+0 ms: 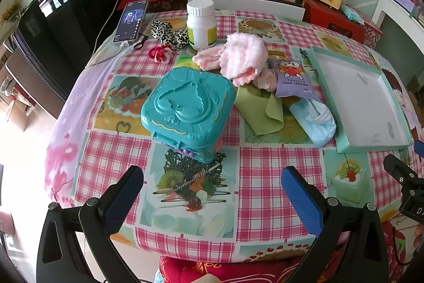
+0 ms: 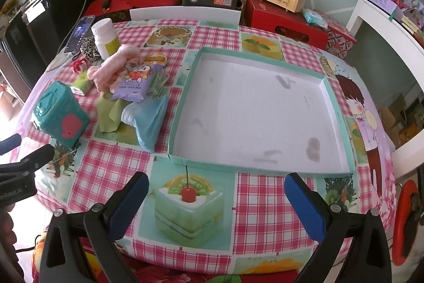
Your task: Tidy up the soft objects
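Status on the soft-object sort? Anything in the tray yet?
Nothing done: the teal tray holds nothing. Nothing in hand either; the left hand-held gripper and right hand-held gripper hover open over the table edge. All left to move: pink fluffy socks, green cloth, blue mask, wipes pack, leopard scrunchie.

Your pale pink cloth (image 1: 266,79) sat mostly buried under the fluffy pink-and-white knit socks (image 1: 238,57) and the purple baby-wipes pouch (image 1: 290,77). The small green packet (image 2: 82,82) was half covered. The white pill bottle's yellow label (image 1: 202,35) was too small to read. The right wrist view's edge cut off the left gripper (image 2: 18,166).
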`<state>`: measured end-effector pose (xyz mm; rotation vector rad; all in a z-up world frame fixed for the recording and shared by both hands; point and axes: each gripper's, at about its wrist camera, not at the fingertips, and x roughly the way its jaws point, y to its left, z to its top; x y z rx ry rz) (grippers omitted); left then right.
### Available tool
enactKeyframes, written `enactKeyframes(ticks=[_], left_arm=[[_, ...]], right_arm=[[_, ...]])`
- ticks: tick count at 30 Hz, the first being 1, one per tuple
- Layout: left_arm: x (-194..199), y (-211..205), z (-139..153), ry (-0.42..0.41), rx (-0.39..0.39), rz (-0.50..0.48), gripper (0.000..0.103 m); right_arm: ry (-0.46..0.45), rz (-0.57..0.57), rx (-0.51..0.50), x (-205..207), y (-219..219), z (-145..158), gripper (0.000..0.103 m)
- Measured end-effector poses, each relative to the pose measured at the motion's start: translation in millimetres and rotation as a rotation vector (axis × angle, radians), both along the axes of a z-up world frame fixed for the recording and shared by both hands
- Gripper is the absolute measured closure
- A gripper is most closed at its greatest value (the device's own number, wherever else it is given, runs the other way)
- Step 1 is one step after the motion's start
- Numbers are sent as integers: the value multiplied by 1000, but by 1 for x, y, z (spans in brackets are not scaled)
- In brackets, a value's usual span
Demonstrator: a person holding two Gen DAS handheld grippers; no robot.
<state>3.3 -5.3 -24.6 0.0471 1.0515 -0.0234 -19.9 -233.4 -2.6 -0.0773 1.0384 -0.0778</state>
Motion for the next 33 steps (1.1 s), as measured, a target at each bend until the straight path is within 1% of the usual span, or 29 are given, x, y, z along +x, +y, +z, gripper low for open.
enactKeyframes(ticks=[11, 23, 27, 33], left_arm=[[3, 3, -3, 17, -14, 7, 0], [9, 7, -5, 30, -81, -10, 0], [11, 12, 0, 17, -137, -16, 0], [16, 20, 17, -34, -175, -7, 0]], right_arm=[[14, 4, -5, 1, 2, -4, 0], [35, 14, -15, 6, 7, -12, 0], [31, 21, -12, 8, 9, -14, 0], [-16, 44, 1, 14, 15, -7, 0]])
